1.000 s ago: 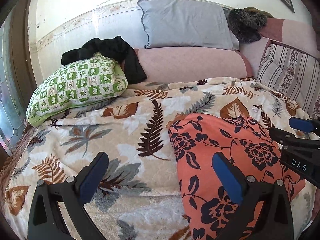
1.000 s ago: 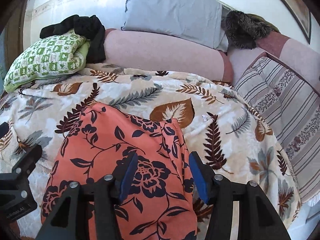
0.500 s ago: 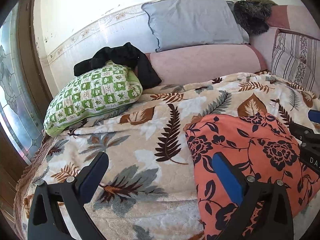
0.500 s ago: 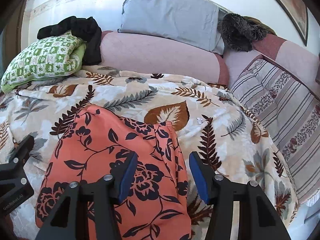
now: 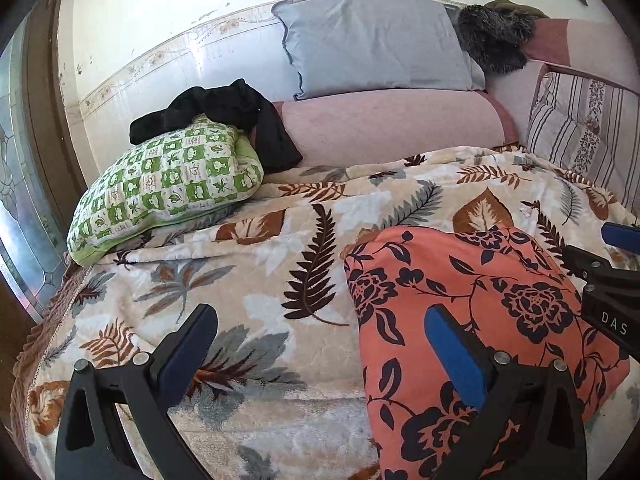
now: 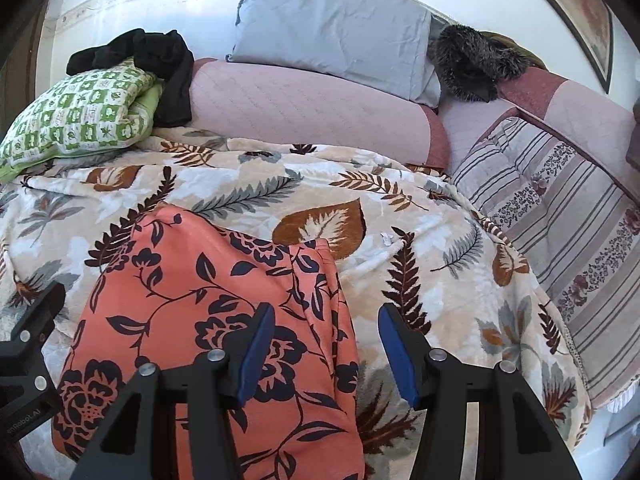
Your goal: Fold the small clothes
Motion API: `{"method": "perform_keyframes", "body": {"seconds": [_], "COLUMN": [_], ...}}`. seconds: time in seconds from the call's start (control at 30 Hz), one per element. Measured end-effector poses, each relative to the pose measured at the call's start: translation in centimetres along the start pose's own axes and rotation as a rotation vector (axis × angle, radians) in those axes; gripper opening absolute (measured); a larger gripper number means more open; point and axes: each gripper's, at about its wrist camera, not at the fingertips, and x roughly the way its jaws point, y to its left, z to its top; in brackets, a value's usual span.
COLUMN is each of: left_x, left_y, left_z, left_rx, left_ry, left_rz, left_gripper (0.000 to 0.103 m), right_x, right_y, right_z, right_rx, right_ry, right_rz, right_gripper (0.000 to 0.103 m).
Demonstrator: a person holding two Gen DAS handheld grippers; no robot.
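Note:
A coral-orange garment with dark flower print (image 5: 472, 304) lies folded flat on the leaf-patterned blanket (image 5: 248, 280); it also shows in the right wrist view (image 6: 208, 300). My left gripper (image 5: 320, 344) is open and empty, hovering over the garment's left edge, its right finger above the cloth. My right gripper (image 6: 326, 348) is open and empty above the garment's right edge. Each gripper's black body shows at the edge of the other's view.
A green checked pillow (image 5: 168, 184) with a black garment (image 5: 224, 112) on it lies at the back left. A pink bolster (image 5: 392, 128), a grey-blue pillow (image 5: 376, 44), a dark furry item (image 5: 496, 36) and a striped cushion (image 6: 560, 216) line the back and right.
Both grippers have drawn back and up slightly from the garment. The left view swung left, then partly back. Both stay open; the garment has not moved.

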Motion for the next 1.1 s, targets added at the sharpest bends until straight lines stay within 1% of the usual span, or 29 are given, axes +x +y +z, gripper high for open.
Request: {"method": "perform_keyframes", "body": {"seconds": [0.1,0.3,0.37,0.4,0.47,0.5,0.57,0.63,0.67,0.73,0.77,0.8,0.87,0.9,0.93,1.0,1.03,1.07,1.1], "left_x": [0.4,0.3,0.2,0.3,0.5,0.6,1.0,1.2,1.6,2.6,3.2,3.7,3.8,3.6,3.5,3.3,3.5,3.7,4.1], "left_y": [0.6,1.3,1.6,1.7,2.0,2.2,2.3,2.1,1.7,0.5,0.0,-0.4,-0.4,-0.1,0.4,1.6,2.0,2.2,2.4], "left_z": [0.0,0.0,0.1,0.1,0.0,-0.1,-0.4,-0.7,-1.0,-1.6,-1.9,-2.3,-2.4,-2.1,-1.8,-1.2,-1.0,-0.9,-0.9], "left_rx": [-0.031,-0.047,-0.043,-0.041,-0.040,-0.042,-0.047,-0.043,-0.026,0.030,0.050,0.066,0.060,0.044,0.015,-0.071,-0.102,-0.125,-0.138], "left_ry": [0.031,0.026,0.026,0.027,0.046,0.062,0.092,0.117,0.141,0.202,0.228,0.252,0.245,0.244,0.244,0.251,0.260,0.275,0.298], "left_rz": [-0.013,0.034,0.046,0.047,0.031,0.011,-0.028,-0.070,-0.073,-0.060,-0.065,-0.069,-0.071,-0.089,-0.126,-0.224,-0.261,-0.300,-0.339], "left_gripper": [0.103,0.103,0.103,0.103,0.103,0.103,0.103,0.103,0.103,0.103,0.103,0.103,0.103,0.103,0.103,0.103,0.103,0.103,0.103], "right_x": [0.0,0.3,0.5,0.8,1.2,1.4,2.0,2.7,3.3,5.0,5.7,5.9,5.6,5.2,5.0,5.2,5.6,6.2,7.0], "right_y": [0.1,0.5,0.7,0.7,0.3,0.0,-0.5,-0.9,-1.1,-1.1,-1.0,-1.1,-1.6,-2.2,-3.0,-5.3,-6.6,-7.9,-9.0], "right_z": [0.0,-0.1,-0.1,-0.1,-0.1,-0.1,-0.3,-0.7,-0.9,-1.5,-1.9,-1.9,-1.5,-1.6,-1.5,-1.6,-1.8,-2.2,-2.4], "right_rx": [0.001,0.010,0.028,0.045,0.104,0.129,0.155,0.186,0.206,0.236,0.240,0.242,0.250,0.266,0.290,0.370,0.425,0.483,0.531], "right_ry": [-0.002,-0.004,0.000,0.011,0.039,0.052,0.067,0.098,0.130,0.228,0.260,0.258,0.241,0.223,0.204,0.183,0.183,0.196,0.216], "right_rz": [-0.003,0.007,0.055,0.096,0.214,0.236,0.250,0.302,0.337,0.405,0.413,0.417,0.450,0.471,0.484,0.501,0.521,0.551,0.587], "right_gripper": [0.058,0.058,0.058,0.058,0.058,0.058,0.058,0.058,0.058,0.058,0.058,0.058,0.058,0.058,0.058,0.065,0.072,0.077,0.077]}}
